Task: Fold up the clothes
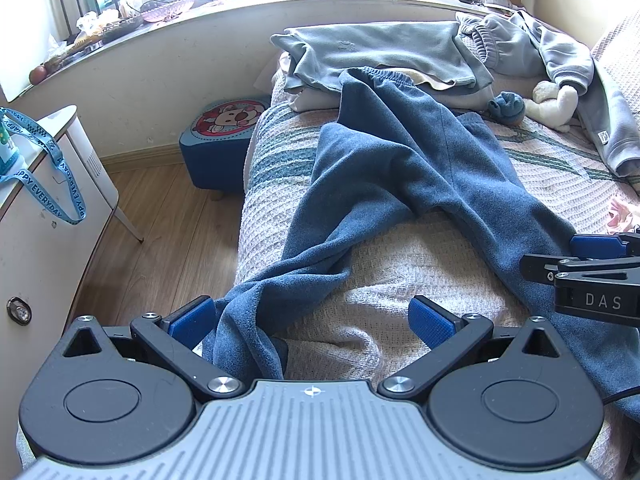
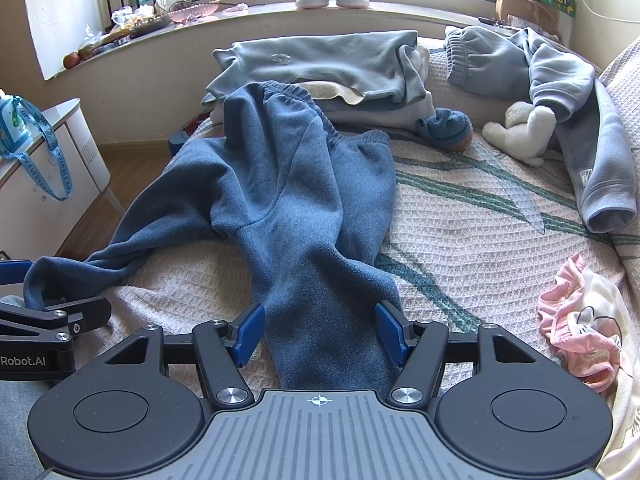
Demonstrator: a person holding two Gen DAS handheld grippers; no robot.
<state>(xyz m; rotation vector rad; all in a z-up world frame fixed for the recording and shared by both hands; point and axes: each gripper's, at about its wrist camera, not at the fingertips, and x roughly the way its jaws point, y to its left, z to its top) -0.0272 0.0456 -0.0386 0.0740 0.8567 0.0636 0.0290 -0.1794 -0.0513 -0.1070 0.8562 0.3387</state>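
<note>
Dark blue fleece trousers (image 1: 400, 168) lie spread on the bed, waistband far, legs splayed toward me; they also show in the right wrist view (image 2: 296, 200). My left gripper (image 1: 312, 318) is open at the left leg's cuff (image 1: 244, 328), the cuff beside its left finger. My right gripper (image 2: 320, 330) is open with the right leg's end (image 2: 328, 340) lying between its fingers. The right gripper shows at the right edge of the left wrist view (image 1: 592, 264); the left gripper shows at the left edge of the right wrist view (image 2: 52, 320).
A stack of folded grey-green clothes (image 2: 320, 68) lies at the far end. A grey sweatshirt (image 2: 560, 92), a white plush toy (image 2: 520, 128), a blue sock ball (image 2: 444, 128) and a pink garment (image 2: 580, 320) lie right. A white cabinet (image 1: 48, 216) and blue stool (image 1: 224, 128) stand left.
</note>
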